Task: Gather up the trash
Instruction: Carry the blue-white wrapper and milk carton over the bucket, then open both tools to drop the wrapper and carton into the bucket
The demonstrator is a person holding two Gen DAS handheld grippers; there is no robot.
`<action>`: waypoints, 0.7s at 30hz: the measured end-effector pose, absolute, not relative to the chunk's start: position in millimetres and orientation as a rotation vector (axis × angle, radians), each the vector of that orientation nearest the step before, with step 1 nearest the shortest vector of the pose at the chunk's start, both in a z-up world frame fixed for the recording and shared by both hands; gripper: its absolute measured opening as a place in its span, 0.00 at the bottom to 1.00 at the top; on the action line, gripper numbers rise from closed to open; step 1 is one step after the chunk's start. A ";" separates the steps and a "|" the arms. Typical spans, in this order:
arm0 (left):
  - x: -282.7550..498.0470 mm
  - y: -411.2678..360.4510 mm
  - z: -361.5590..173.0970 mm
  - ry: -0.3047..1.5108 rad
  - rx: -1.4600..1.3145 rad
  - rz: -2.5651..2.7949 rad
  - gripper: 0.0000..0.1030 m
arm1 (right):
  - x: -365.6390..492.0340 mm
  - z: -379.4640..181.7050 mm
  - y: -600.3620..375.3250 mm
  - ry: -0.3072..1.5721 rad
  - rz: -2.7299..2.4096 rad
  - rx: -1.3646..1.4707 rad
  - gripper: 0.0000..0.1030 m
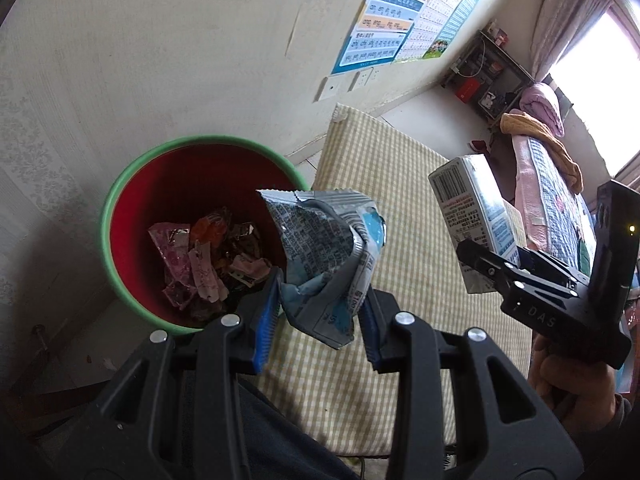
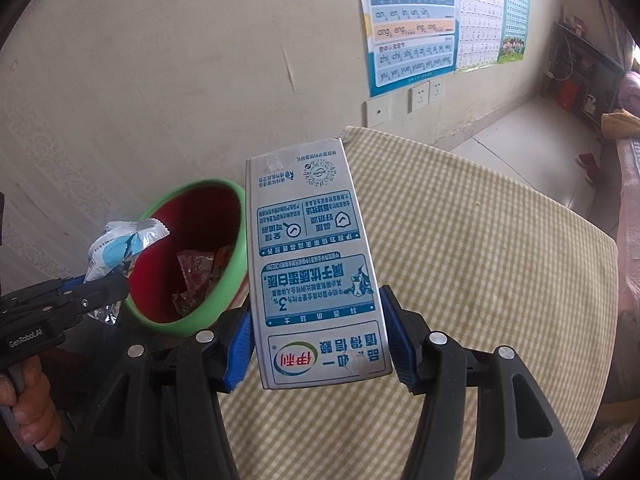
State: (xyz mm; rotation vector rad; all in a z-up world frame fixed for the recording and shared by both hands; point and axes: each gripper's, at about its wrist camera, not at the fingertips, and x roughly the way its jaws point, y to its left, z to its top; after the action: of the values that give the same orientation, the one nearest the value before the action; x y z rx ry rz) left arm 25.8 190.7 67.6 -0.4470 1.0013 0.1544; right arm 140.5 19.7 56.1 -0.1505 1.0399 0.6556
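The left gripper [image 1: 320, 312] pinches a crumpled wrapper [image 1: 324, 256] at the bin's [image 1: 120, 184] four-o'clock rim. The right gripper [image 2: 320, 344] (its casing marked "DAS") clamps a carton [image 2: 316, 264], upside-down, printed "3%". Posters [image 2: 412, 20] list "zhi chi shi".

Bin mouth [image 1: 200, 220]: open at the top; trash lies low inside, red wall bare above it.
Wrapper [image 1: 328, 256]: hangs over the rim at 4 o'clock, covering that edge.
Wall [image 1: 160, 60]: just behind the bin at 12 o'clock.
Carton [image 2: 316, 264]: hides the rim at 3 o'clock in the right wrist view.
Checked tabletop [image 2: 480, 260]: bare at 3 o'clock.
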 end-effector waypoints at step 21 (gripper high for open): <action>6.6 299.7 73.3 0.887 -0.614 0.308 0.77 | 120.7 46.3 171.3 1.044 0.886 -0.272 0.74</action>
State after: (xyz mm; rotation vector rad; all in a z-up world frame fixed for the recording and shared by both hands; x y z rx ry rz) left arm 6.6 299.7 73.3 -0.6135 0.8873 0.3082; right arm 120.7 171.3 46.3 -0.2718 1.0445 0.8856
